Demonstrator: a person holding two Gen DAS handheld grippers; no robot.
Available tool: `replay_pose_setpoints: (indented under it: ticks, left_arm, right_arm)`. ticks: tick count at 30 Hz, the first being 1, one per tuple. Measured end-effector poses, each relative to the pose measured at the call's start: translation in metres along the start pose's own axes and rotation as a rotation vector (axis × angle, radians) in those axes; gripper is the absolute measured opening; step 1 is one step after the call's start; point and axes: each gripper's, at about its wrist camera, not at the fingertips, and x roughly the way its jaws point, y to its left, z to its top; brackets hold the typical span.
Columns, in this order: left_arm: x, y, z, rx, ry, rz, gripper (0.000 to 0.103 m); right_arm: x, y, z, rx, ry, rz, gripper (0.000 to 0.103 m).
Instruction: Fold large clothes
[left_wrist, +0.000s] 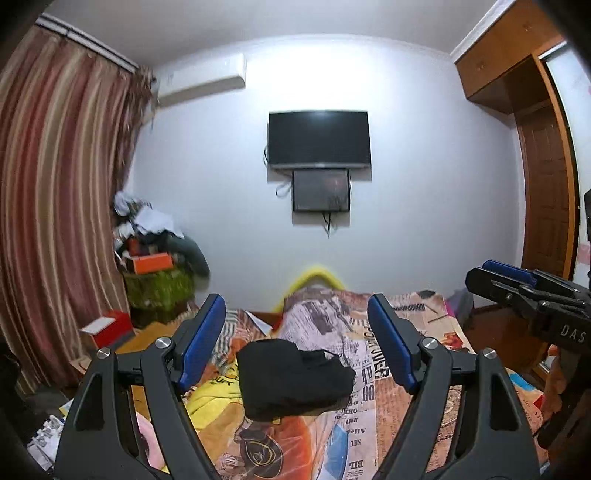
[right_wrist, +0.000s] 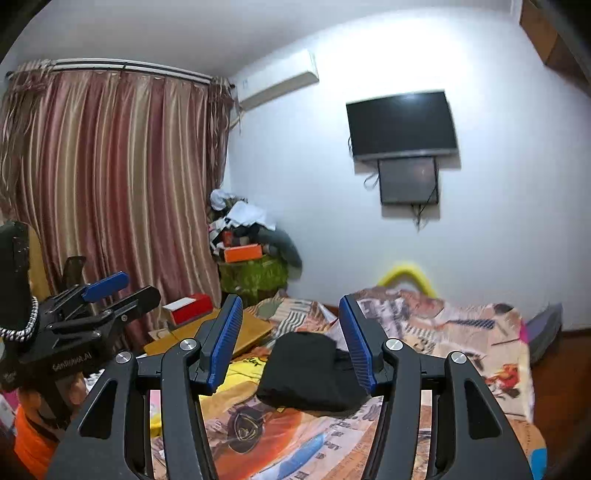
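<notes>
A folded black garment (left_wrist: 295, 378) lies in a compact bundle on the patterned bedspread (left_wrist: 369, 424); it also shows in the right wrist view (right_wrist: 310, 369). My left gripper (left_wrist: 297, 336) is open and empty, held above and short of the bundle. My right gripper (right_wrist: 290, 332) is open and empty, also above the near side of the bundle. Each gripper shows in the other's view: the right gripper (left_wrist: 498, 275) at the right edge, the left gripper (right_wrist: 122, 286) at the left. A yellow garment (left_wrist: 214, 395) lies left of the black bundle.
A wooden board (right_wrist: 221, 332) and a red-and-white box (right_wrist: 188, 308) sit left of the bed. A heap of boxes and clothes (right_wrist: 251, 243) stands in the corner by the striped curtain (right_wrist: 110, 177). A TV (left_wrist: 319, 138) hangs on the far wall. A wooden wardrobe (left_wrist: 543, 166) is at the right.
</notes>
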Motion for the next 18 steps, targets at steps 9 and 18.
replay_pose_setpoints:
  ticks: [9, 18]
  left_arm:
    - [-0.039, -0.013, -0.018, -0.027, -0.053, 0.043, 0.101]
    - [-0.039, -0.013, -0.028, -0.069, -0.023, 0.079, 0.102]
  right_arm:
    - [-0.011, 0.005, -0.010, 0.009, -0.020, -0.095, 0.082]
    - [-0.008, -0.003, -0.010, 0.029, -0.013, -0.137, 0.101]
